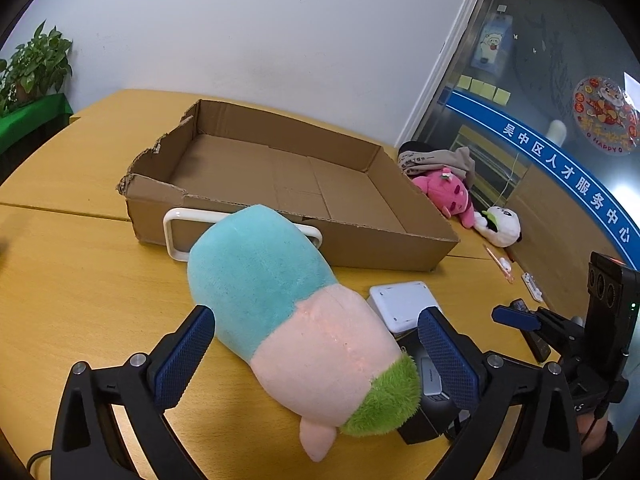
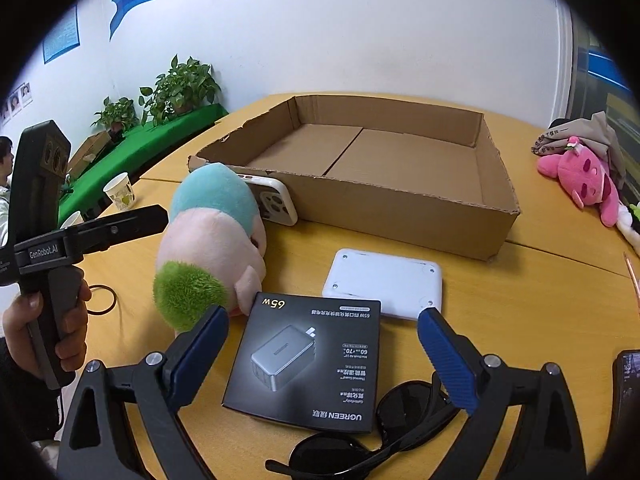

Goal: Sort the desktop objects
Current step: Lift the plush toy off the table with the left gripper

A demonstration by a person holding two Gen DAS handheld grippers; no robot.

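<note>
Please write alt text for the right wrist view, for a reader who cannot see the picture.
The open right gripper hovers over a black charger box on a wooden table, with sunglasses in front of it. Behind lie a white device, a plush toy and an empty cardboard tray.

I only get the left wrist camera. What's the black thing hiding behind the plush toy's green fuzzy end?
Observer: A black charger box, lying flat between the open right tongs.
Child: Anything near it I can't see?
Observer: Black sunglasses, lying just nearer the camera than that box.
Child: And that white loop?
Observer: A phone case with camera holes, propped against the cardboard box.
</note>
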